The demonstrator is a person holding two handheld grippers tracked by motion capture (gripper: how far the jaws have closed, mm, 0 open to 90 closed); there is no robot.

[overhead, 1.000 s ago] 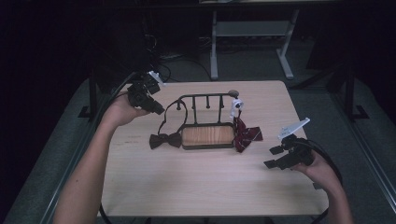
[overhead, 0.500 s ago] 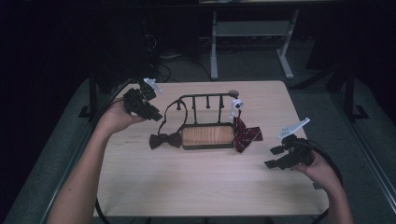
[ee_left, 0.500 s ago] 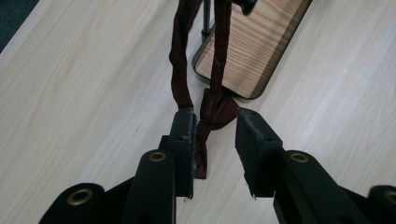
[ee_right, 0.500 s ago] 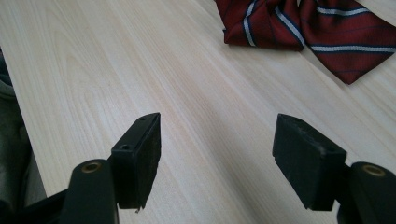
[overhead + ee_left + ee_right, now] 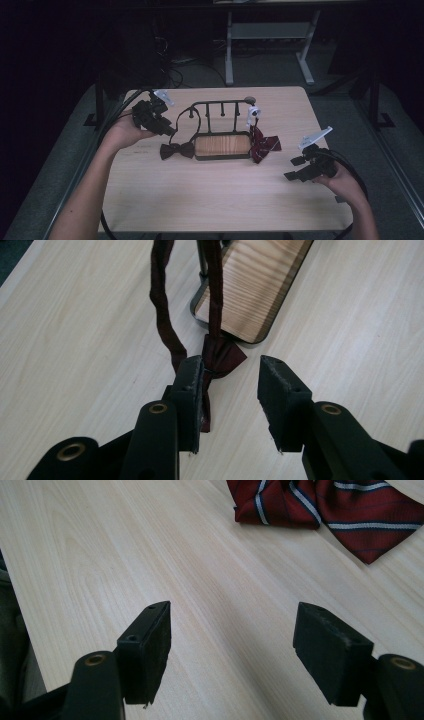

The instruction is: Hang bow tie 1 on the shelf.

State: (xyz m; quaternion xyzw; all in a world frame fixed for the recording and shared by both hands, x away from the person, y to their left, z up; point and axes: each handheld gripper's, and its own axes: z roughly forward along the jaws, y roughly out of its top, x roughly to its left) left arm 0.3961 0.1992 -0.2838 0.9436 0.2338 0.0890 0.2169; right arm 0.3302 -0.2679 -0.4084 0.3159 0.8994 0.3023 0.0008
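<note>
One gripper has moved in the last second: the left gripper (image 5: pixel 169 131) has shifted from up beside the rack (image 5: pixel 220 104) down and towards the person, so that it now points at the bow tie (image 5: pixel 176 150). Its jaws stand apart and hold nothing. In the left gripper view the bow tie lies on the table (image 5: pixel 225 200) just ahead of them, its knot right against the tip of the left-hand jaw (touching or a hair short, I cannot tell). The bow tie rests just beside the left end of the rack's wooden base (image 5: pixel 222 145), and its strap (image 5: pixel 182 120) rises to loop over the rack's bar.

I judge that this is a line-up for a grasp on the bow tie, with the closing yet to come. The knot sits off to one side of the gap, so the gripper would likely need to shift across before a clean pinch.

The right gripper (image 5: pixel 295 169) has not budged. It hovers low over bare table at the right, jaws wide and empty, with the striped tie (image 5: pixel 264 145) well ahead of it by the rack's right end.

No brand, label or writing can be read on anything here.
</note>
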